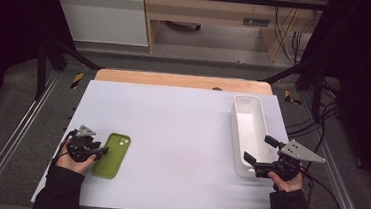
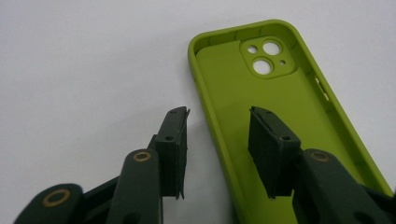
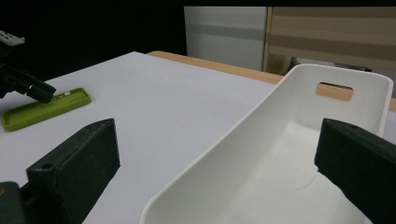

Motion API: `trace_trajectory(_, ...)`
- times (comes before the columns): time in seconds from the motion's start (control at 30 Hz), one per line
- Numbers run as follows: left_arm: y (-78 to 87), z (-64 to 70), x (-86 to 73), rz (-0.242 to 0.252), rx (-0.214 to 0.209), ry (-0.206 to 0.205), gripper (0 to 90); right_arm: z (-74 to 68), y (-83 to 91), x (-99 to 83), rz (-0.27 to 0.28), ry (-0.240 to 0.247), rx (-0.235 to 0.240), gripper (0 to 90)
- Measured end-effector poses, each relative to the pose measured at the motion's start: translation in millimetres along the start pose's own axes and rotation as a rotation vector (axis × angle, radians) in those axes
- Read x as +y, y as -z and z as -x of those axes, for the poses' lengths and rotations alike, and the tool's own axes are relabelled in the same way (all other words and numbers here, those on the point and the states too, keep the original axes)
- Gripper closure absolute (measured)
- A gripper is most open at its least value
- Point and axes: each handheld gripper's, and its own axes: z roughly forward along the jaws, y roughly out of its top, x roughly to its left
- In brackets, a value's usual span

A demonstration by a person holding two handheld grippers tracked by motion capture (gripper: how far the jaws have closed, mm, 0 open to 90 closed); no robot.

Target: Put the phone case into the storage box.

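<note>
The wide white desk (image 1: 181,134) is mostly bare, leaving broad open room across its middle and near edge; a strip of pale wood shows along its far edge. Toward the right edge stands a long, narrow white plastic bin (image 1: 248,134), open on top, with a slot handle cut in its far end wall. Toward the near-left corner lies a flat olive-green silicone phone case (image 2: 275,116), hollow side up, camera holes at its far end. The 2 things are well apart, with nothing between them.

The right tongs (image 1: 260,154) are spread wide, straddling the bin's near end: 1 jaw outside its left wall, 1 over the inside. The left tongs (image 2: 219,144) are also spread, astride the case's left rim, 1 jaw over the desk, 1 over the case's floor, not pinching it.
</note>
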Motion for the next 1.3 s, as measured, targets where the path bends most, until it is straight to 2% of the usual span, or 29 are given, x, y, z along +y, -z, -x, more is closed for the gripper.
trace_trajectory(0.6,-1.8,0.5,0.1,-0.008,0.010,0.011,72.8,0.3,0.1,0.2,0.002,0.003,-0.001,0.4)
trace_trajectory(0.93,-1.3,1.2,0.5,-0.017,0.008,0.039,81.9,0.3,0.4,0.2,0.002,0.001,-0.001,0.4)
trace_trajectory(1.3,-1.4,3.8,1.1,-0.019,0.029,0.044,83.7,0.2,0.2,0.2,0.001,0.001,-0.001,0.4)
